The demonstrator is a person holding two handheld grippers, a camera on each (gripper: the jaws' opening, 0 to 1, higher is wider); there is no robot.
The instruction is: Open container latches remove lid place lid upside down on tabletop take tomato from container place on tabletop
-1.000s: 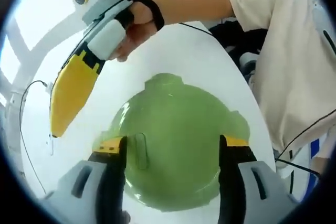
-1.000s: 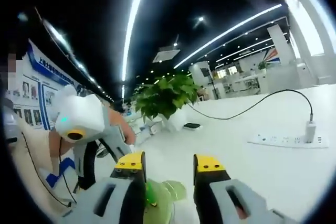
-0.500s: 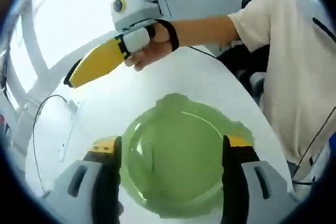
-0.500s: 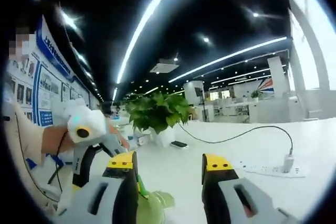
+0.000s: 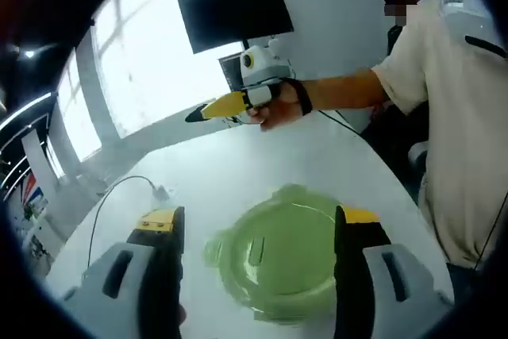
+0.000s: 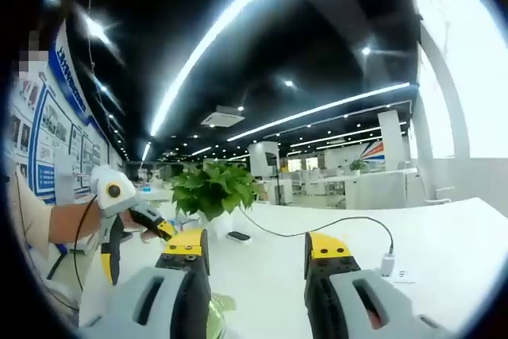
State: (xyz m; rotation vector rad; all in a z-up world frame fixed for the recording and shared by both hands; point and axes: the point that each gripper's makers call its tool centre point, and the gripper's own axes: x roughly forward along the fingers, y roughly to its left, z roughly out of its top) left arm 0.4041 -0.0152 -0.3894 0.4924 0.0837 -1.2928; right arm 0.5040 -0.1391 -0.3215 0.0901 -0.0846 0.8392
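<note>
Round translucent green plastic container [image 5: 287, 253] resting near white tabletop [image 5: 238, 172] front edge. Left gripper [image 5: 258, 228] wide apart above; right gripper [image 6: 257, 248] also wide, empty. Probably light, stiff, slippery; best taken at rim latches.

Both hand-held grippers have risen away from the green container [image 5: 278, 263], the right hand-held gripper [image 5: 198, 113] farthest
</note>
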